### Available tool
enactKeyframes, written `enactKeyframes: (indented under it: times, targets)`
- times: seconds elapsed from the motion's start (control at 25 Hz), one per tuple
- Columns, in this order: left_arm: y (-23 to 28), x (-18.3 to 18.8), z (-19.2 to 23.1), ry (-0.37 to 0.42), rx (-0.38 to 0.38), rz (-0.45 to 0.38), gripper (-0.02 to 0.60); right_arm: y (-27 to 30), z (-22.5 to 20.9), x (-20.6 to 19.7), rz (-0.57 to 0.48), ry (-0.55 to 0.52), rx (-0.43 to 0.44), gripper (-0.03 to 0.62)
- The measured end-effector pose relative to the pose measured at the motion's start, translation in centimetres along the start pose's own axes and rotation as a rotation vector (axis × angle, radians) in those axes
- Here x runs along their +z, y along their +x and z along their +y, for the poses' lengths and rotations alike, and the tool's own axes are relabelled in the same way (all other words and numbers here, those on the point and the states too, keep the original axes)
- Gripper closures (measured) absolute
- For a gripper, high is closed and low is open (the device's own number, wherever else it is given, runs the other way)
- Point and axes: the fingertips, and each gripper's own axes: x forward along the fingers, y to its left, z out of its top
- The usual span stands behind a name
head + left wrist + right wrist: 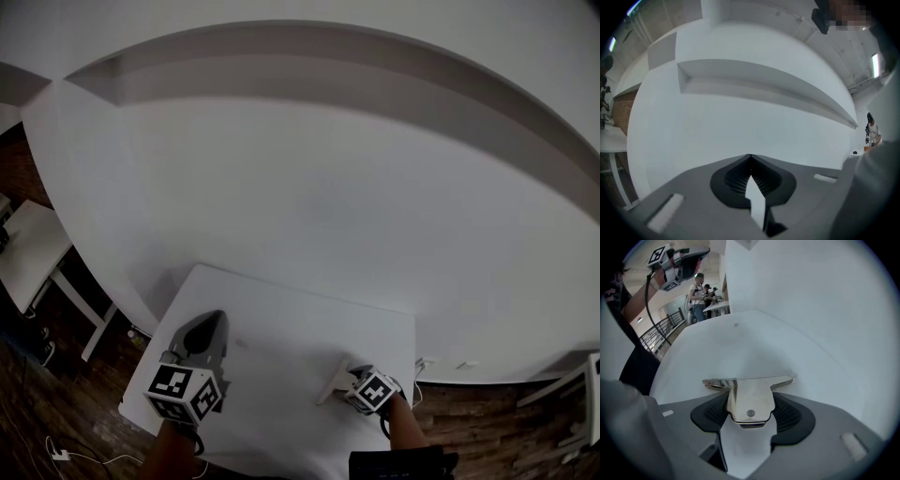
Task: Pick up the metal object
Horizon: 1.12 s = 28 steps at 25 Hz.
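1. The right gripper (749, 405) is clamped on the metal object (749, 392). In the right gripper view its two dark pads press the sides of the object's stem.
2. The metal object is a shiny, flat T-shaped piece with a small round hole in the stem. Its crossbar lies beyond the pads, toward 12 o'clock in that view. Whether it is clear of the table cannot be told.
3. In the head view the right gripper (354, 380) sits at 5 o'clock on the white table (281, 314), and the metal object (333, 384) juts from it toward 9 o'clock.
4. The left gripper (749, 158) has its jaw tips together with nothing between them.
5. In the head view the left gripper (208, 330) is at 7 o'clock on the table, well apart from the right gripper, and its tips point toward 1 o'clock.
6. A white wall with a long recessed ledge (328, 80) fills the head view from 10 to 2 o'clock.
7. Dark wooden floor (56, 403) shows at 8 o'clock, with a second white table (28, 253) at 9 o'clock.
8. In the right gripper view, people (698, 291) stand at 11 o'clock beside a railing (656, 333).
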Motion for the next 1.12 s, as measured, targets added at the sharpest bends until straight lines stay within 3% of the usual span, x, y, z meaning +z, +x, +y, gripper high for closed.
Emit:
enactKeyframes:
  times: [0.16, 0.48, 0.88, 1.12]
  targets:
    - [-0.1, -0.1, -0.3, 0.008, -0.014, 0.000, 0.583, -0.9, -0.3, 0.2, -0.083, 0.163, -0.055, 0.298]
    - [-0.5, 0.3, -1.1, 0.010, -0.043, -0.004, 0.583, -7.4, -1.6, 2.8, -0.259, 0.395, -0.309, 0.298]
    - [-2.5, 0.9, -1.2, 0.007, -0.079, -0.017, 0.583, -19.8, 0.4, 8.2, -0.472, 0.485, -0.471, 0.297]
    - [-4.2, 2.5, -1.1, 0.001, -0.096, -0.043, 0.583, -26.9, 3.2, 11.3, -0.638, 0.465, -0.560, 0.296]
